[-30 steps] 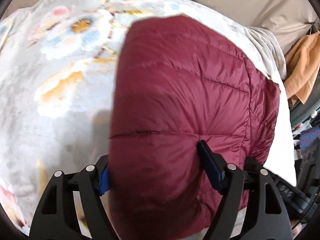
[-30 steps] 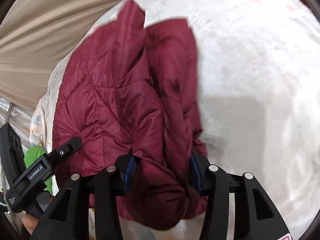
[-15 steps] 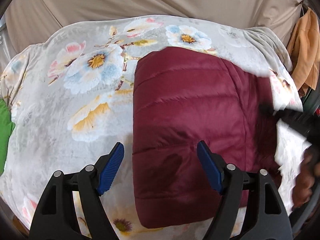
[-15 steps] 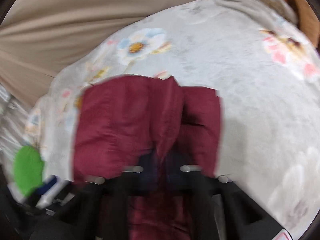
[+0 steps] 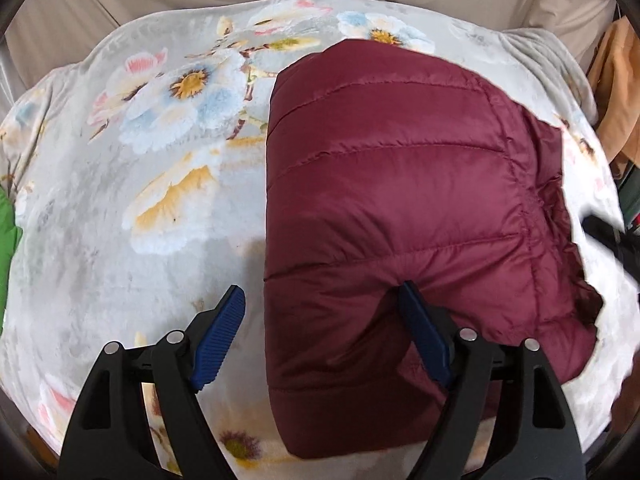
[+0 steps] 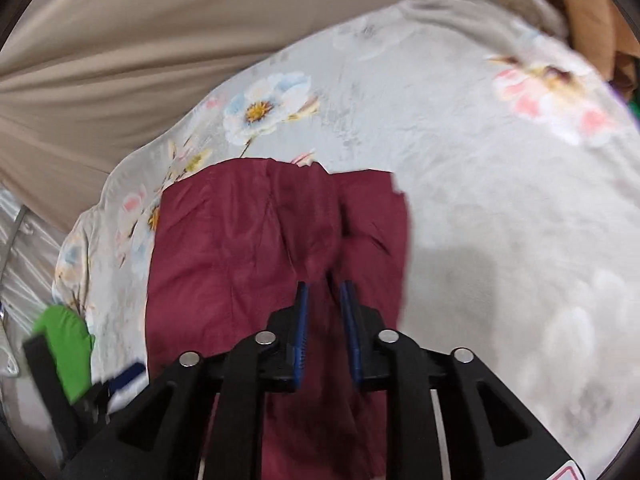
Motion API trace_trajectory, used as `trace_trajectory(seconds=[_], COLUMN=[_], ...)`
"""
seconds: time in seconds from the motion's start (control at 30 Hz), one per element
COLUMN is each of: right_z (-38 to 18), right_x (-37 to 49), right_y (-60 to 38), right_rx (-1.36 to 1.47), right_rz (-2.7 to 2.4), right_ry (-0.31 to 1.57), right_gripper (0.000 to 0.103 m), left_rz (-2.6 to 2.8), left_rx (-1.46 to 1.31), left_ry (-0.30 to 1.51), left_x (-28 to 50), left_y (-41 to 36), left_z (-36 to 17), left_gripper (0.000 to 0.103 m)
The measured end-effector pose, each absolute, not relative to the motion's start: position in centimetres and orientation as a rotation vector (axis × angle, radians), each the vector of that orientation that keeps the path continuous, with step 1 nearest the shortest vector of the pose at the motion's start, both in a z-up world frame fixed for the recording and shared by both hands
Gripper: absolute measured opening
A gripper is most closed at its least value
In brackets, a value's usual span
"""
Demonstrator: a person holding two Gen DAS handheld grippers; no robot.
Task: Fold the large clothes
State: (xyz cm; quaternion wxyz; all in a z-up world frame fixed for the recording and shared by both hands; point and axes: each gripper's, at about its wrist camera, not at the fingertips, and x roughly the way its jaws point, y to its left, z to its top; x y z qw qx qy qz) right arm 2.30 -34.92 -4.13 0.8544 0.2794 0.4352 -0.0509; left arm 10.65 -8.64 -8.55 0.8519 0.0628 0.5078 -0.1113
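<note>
Maroon puffer jacket [image 5: 400,200] is laid folded on the floral blanket [image 5: 120,200]. Left gripper [image 5: 320,308] fingers are spread wide, one pad touching it. Right gripper [image 6: 324,300] fingers are opening, seemingly clear of the fabric.

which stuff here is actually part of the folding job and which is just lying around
Part of the job:
- maroon puffer jacket, folded on the blanket
- left tool, open, straddling the jacket's near left edge
- right tool, opening, jacket behind the gap

Just lying about:
- floral blanket under the jacket
- green cloth at the blanket's edge
- orange garment hanging at the side
</note>
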Motion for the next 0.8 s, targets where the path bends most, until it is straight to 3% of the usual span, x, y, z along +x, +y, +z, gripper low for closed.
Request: trace_trajectory(seconds=[0.17,0.23,0.27,0.3,0.43,0.5,0.6,0.67,0.7,0.8], right_z=[-5.7,-7.9,-8.7,-8.5,-4.7,-7.9,-12.9,-11.6,-10.4,-5.6], right_x=[-3.1,-3.5,-3.5,-3.8,-5.8,-5.4,-5.1,-5.5,-5.8,-5.5], right_y=[-32.1,-31.1,-31.0,-31.1,-30.8,-30.8,-32.0,-32.9,-33.1,-34.5], right_rx=[0.605,0.595,0.628,0.697,0.665,0.634,0.721,0.781,0.753,0.67], right_rz=[-0.035,-0.042,-0.038,-0.011,0.051,0.023,-0.022,-0.057,-0.078,-0.124], right_ry=[1.0,1.035,1.058,1.049,0.918,1.02,1.135,1.132,1.111,0.99], right_gripper=[0.054,0.041,0.015,0.01,0.008,0.01,0.014,0.018,0.025,0.028], left_rz=[-0.277,-0.283,-0.282,-0.279,-0.26,-0.26,-0.264,-0.249,-0.252,-0.272], left_rx=[0.107,0.148,0.168,0.182,0.183,0.194,0.213,0.227,0.228,0.196], left_ry=[1.068,1.082,1.088,1.084,1.08,1.093,1.116,1.099,1.084,1.017], left_x=[9.2,8.8,8.5,8.2,7.7,7.8,7.7,7.6,7.5,7.4], left_y=[-8.5,-9.1,-9.3,-9.3,-8.8,-9.1,-9.7,-9.7,-9.7,-9.8], left_z=[-7.9,-8.6,-8.8,-8.9,-9.3,-10.3,-11.3,-10.6,-9.8,-7.0], left_gripper=[0.077,0.077,0.077,0.077,0.08,0.086,0.088,0.085,0.084,0.084])
